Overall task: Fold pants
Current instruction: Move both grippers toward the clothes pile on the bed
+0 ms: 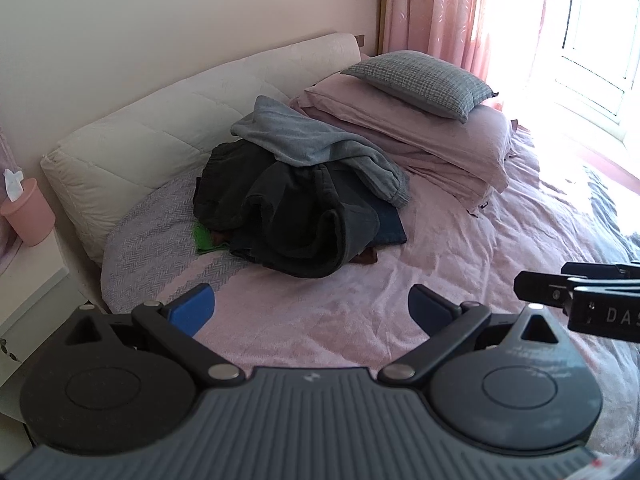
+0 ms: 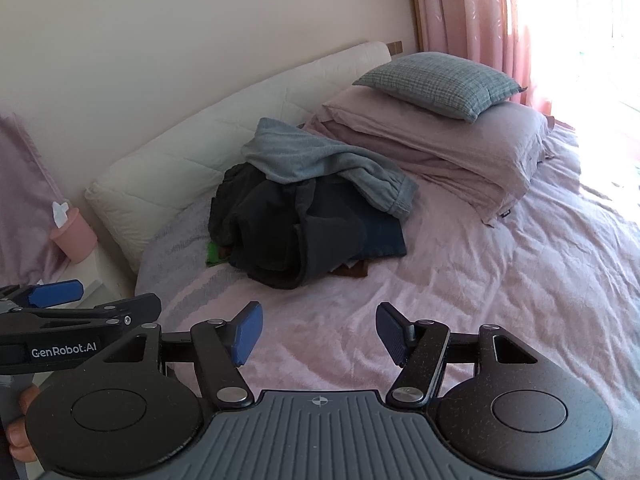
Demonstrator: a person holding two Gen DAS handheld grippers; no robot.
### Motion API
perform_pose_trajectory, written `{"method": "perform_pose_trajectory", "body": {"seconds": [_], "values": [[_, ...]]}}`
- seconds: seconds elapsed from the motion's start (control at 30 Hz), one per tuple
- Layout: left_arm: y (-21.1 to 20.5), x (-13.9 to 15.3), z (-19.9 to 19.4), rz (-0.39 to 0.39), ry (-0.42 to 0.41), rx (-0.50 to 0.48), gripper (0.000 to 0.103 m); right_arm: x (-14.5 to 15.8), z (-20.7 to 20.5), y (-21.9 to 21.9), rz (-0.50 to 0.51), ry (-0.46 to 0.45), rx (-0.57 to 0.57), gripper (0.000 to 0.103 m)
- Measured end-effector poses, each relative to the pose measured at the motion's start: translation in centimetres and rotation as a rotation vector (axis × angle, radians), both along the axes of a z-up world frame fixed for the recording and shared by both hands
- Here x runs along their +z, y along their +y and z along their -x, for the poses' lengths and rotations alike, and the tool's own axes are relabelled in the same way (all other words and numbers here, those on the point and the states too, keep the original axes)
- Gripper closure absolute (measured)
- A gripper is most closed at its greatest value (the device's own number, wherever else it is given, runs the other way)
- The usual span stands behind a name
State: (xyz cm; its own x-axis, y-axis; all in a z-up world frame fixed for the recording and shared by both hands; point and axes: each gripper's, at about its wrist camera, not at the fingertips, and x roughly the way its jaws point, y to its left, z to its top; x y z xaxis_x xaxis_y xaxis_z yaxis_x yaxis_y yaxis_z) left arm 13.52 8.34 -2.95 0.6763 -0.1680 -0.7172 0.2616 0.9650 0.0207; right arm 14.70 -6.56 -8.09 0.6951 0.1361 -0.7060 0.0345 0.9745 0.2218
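A heap of clothes lies on the pink bed near the headboard. On top is a grey-blue pair of sweatpants [image 1: 320,140] [image 2: 320,160], draped over dark charcoal pants [image 1: 288,216] [image 2: 280,232]. Navy, brown and green garments peek out underneath. My left gripper [image 1: 312,310] hangs open over bare bedspread, well short of the heap, holding nothing. My right gripper [image 2: 318,334] is also open and empty, at a similar distance from the pile. The right gripper's body shows at the right edge of the left wrist view, and the left one at the left edge of the right wrist view.
A grey checked pillow [image 1: 420,80] tops pink pillows [image 1: 440,136] right of the heap. A white padded headboard [image 1: 168,128] runs behind. A pink cup [image 1: 28,212] with tissue stands on a white nightstand at left. Pink curtains [image 1: 440,4] and a bright window are at right.
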Motion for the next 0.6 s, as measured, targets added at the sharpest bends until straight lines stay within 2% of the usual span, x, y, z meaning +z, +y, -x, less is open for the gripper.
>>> {"method": "perform_pose_trajectory", "body": {"seconds": [0.4, 0.6], "values": [[-1.2, -1.7, -1.7, -0.004, 0.024, 0.109, 0.002, -2.1, -2.4, -4.2, -0.092, -0.016, 0.086, 0.043], [-1.8, -2.3, -4.7, -0.014, 0.029, 0.104, 0.005, -3.4, -5.1, -5.7, -0.087, 0.001, 0.093, 0.043]]}}
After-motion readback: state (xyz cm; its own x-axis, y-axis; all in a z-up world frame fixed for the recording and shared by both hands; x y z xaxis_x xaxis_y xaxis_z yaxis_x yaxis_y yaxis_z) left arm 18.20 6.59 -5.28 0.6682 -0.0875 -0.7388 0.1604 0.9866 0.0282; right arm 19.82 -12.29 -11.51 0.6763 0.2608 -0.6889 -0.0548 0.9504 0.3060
